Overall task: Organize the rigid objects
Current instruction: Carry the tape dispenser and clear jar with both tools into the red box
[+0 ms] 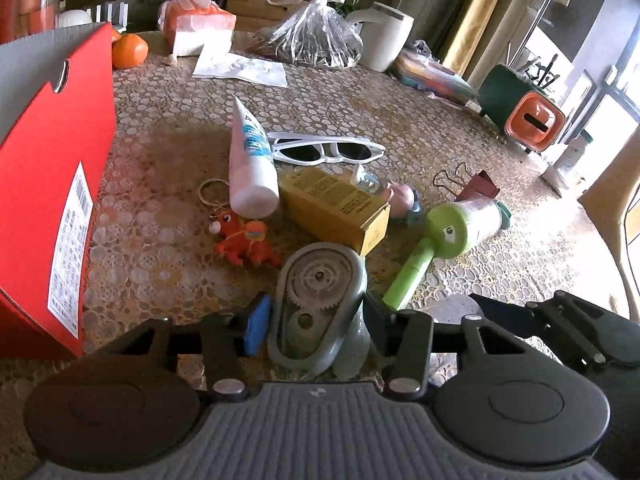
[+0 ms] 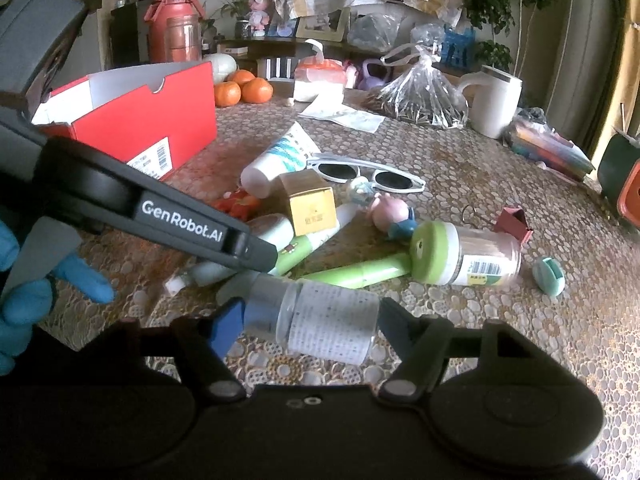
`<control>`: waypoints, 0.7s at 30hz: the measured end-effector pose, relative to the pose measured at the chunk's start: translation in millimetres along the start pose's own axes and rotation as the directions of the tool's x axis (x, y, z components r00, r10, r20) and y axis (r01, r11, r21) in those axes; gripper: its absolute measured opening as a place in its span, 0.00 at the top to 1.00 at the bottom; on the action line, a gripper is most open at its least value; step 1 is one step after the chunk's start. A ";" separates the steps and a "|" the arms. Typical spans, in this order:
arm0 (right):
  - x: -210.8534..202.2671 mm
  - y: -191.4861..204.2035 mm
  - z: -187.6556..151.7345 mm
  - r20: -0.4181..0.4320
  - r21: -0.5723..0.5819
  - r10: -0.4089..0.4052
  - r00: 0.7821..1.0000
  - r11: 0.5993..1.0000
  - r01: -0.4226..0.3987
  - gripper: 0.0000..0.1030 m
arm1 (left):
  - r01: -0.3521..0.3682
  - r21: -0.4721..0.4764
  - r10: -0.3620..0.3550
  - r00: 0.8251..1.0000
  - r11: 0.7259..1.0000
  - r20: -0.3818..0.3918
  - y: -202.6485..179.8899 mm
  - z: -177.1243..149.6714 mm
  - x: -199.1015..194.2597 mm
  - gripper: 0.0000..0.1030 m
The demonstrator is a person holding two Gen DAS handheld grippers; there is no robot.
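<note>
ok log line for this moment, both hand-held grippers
left hand-held gripper: shut on correction tape | right hand-held gripper: shut on clear bottle | red box: open

Left wrist view: low over surface (image 1: 360, 100), angled down-forward along own tongs (image 1: 316, 320), very near clutter; red box (image 1: 52, 184) fills left edge. Right wrist view: same low downward slant along own tongs (image 2: 308, 320), from further right; left tongs (image 2: 256, 254) cross in from left. Both share red box (image 2: 160, 112), sunglasses (image 1: 326, 148) (image 2: 364, 172), yellow carton (image 1: 336, 208) (image 2: 310, 202), white mug (image 1: 386, 36) (image 2: 494, 100).
</note>
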State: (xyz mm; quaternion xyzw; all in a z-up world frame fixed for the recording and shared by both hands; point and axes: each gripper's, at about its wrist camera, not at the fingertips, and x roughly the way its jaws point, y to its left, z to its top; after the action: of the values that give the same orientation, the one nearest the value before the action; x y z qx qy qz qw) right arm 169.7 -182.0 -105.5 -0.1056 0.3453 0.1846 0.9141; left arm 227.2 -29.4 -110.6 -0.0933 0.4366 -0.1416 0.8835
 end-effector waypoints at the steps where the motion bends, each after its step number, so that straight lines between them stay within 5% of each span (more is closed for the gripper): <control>1: -0.4 0.1 0.2 -0.001 0.003 0.001 1.000 1.000 -0.001 0.30 | -0.002 0.002 0.002 1.000 1.000 0.001 -0.2 -0.1 -0.6 0.53; 21: -35.9 -3.4 17.9 0.058 0.015 -0.040 0.998 0.999 0.039 0.31 | -0.009 0.010 0.008 0.995 1.000 0.096 -8.1 7.6 -56.1 0.57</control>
State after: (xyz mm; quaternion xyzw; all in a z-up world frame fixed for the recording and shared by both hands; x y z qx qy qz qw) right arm 156.8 -188.8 -68.0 -0.1005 0.3178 0.1671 0.9279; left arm 199.4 -18.1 -61.9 -0.0935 0.3933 -0.1356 0.9045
